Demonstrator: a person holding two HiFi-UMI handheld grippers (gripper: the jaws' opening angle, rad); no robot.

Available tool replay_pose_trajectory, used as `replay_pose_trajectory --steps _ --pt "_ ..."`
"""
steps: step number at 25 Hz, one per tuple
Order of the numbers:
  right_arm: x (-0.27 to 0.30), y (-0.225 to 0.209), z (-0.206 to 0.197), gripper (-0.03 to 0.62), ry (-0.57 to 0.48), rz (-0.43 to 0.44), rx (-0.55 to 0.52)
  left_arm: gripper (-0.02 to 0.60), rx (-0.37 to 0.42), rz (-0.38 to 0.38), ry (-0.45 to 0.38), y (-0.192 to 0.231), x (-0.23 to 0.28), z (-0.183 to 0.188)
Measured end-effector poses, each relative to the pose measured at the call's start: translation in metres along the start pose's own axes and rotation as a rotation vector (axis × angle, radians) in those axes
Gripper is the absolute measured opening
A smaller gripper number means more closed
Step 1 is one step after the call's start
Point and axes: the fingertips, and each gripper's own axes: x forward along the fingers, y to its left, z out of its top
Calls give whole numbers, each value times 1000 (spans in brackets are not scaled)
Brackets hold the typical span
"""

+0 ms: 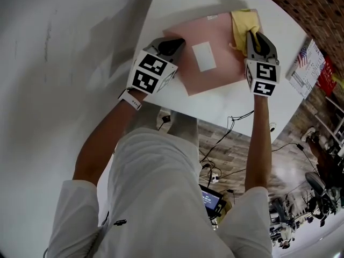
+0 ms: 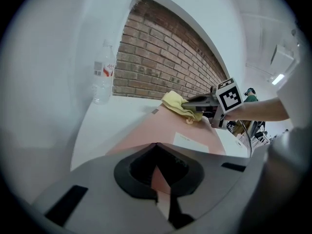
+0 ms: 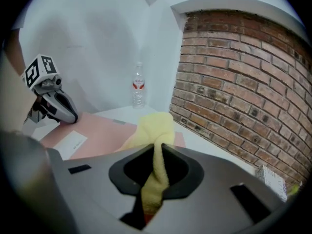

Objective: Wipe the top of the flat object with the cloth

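Most wiping seems not yet done: the right gripper (image 1: 257,36) pinches the cloth (image 1: 243,23) in its fingers at 1 o'clock on the flat object (image 1: 226,69); the left gripper (image 1: 173,45) fingers clamp its 9 o'clock edge.

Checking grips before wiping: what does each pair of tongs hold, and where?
Left tongs: pink flat board, left edge. Right tongs: yellow cloth, bunched fold.

An office-like workspace, with brick wall (image 3: 234,72), white table (image 1: 215,105) and floor cables (image 1: 212,172).
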Motion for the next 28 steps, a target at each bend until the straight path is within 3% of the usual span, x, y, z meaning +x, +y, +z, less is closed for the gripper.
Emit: replay_pose_trajectory --steps 7,18,24,28 --pt "-3 37 7 48 -3 57 -23 17 -104 -18 -63 3 -6 0" --pt "-3 85 20 48 -9 109 -27 18 -135 -89 -110 -8 -14 0" --pt "-4 113 27 48 -15 136 -23 18 -348 -207 -225 -8 -26 8" --pt "-5 129 31 48 -15 154 -15 18 -345 -202 -228 -6 -30 9"
